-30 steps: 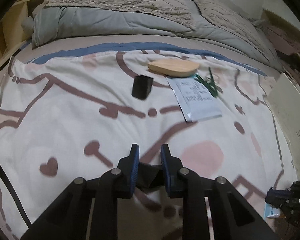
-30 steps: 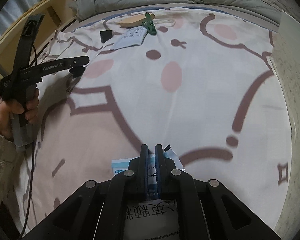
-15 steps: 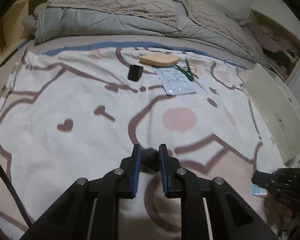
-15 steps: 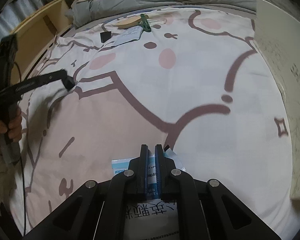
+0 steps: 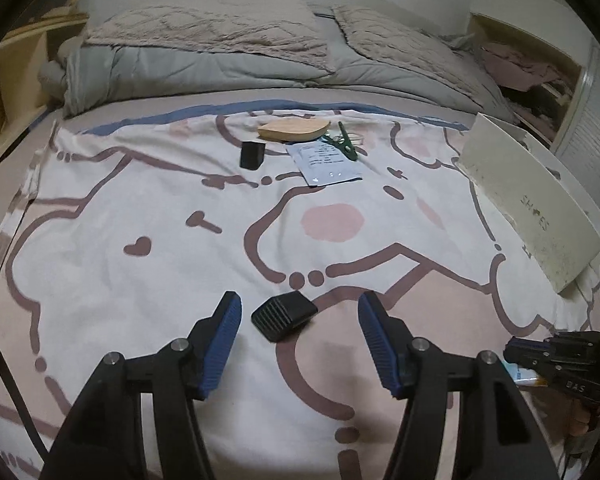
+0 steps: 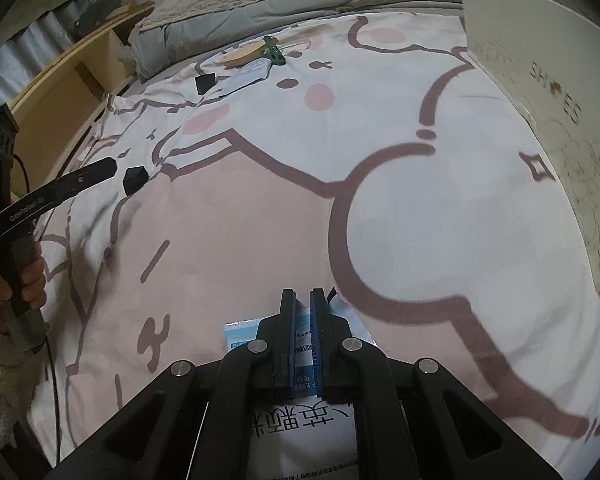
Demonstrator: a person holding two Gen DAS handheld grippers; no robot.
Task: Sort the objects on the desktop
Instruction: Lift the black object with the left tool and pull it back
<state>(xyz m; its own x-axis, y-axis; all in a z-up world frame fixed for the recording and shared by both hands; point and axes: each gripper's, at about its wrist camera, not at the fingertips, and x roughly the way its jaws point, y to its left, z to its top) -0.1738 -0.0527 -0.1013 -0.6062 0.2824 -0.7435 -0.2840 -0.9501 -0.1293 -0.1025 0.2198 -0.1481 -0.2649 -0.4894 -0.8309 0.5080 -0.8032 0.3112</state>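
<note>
My left gripper is open over the patterned bedspread. A small black ribbed block lies loose on the cloth between its blue pads, touching neither. The block also shows in the right wrist view, just beyond the left gripper's finger. My right gripper is shut on a light-blue and white printed packet, held low near the bed's front edge. Far across the bed lie a second black block, a wooden piece, a white packet and a green clip.
A white shoe box stands at the right edge of the bed; it also shows in the right wrist view. A grey duvet and pillows are heaped at the back. A wooden shelf runs along the left side.
My left gripper pulled back toward the near edge, then opened and let go of the black ribbed block, which now lies on the cloth. My right gripper stayed shut on the packet.
</note>
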